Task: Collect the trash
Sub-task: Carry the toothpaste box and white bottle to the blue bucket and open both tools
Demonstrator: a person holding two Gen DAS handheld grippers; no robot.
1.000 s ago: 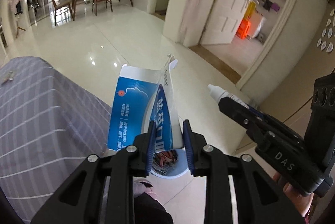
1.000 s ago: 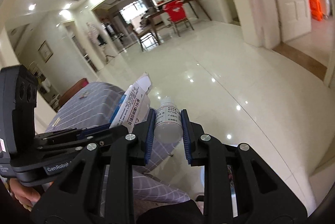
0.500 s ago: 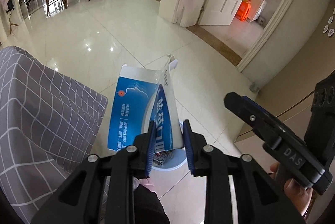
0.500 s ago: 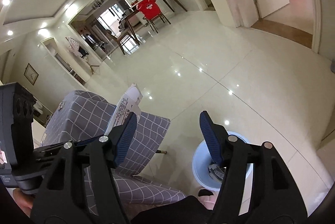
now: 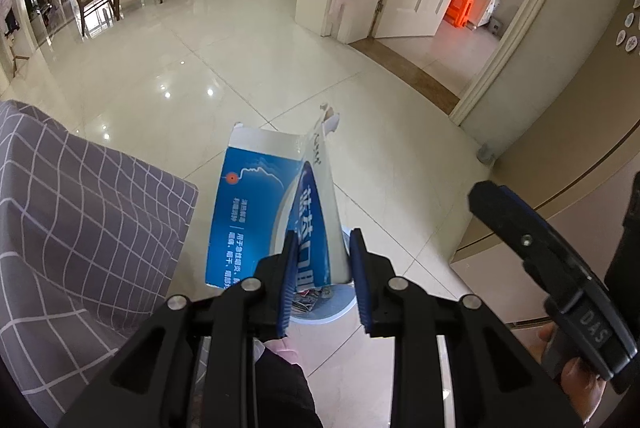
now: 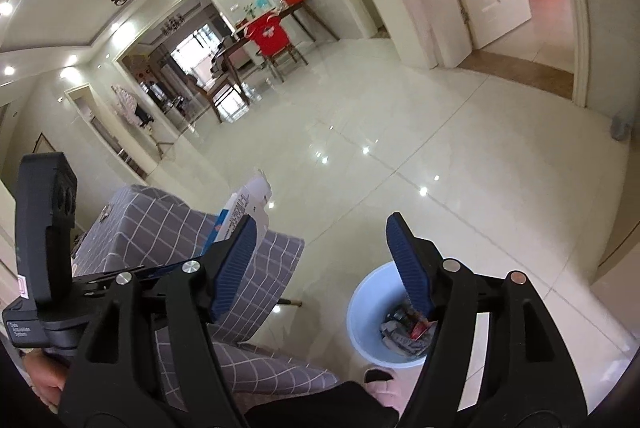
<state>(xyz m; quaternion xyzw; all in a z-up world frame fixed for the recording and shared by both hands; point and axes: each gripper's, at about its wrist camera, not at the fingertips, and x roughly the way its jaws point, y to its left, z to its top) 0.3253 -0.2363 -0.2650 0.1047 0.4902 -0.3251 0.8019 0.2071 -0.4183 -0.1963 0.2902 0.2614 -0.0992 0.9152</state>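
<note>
Carton (image 5: pixel 276 212), blue and white, torn open at its top, is pinched near its lower end by the left gripper (image 5: pixel 322 282) above the pale blue bin (image 6: pixel 362 312). Judged light, thin-walled, easily crushed; grip the flat faces. Right gripper (image 6: pixel 320 264) is opening, nothing between its pads.

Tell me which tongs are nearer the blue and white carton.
Left. The left tongs are clamped on the carton itself, above the blue bin. The right tongs, jaws opening with nothing between them, are beside it, apart.
</note>
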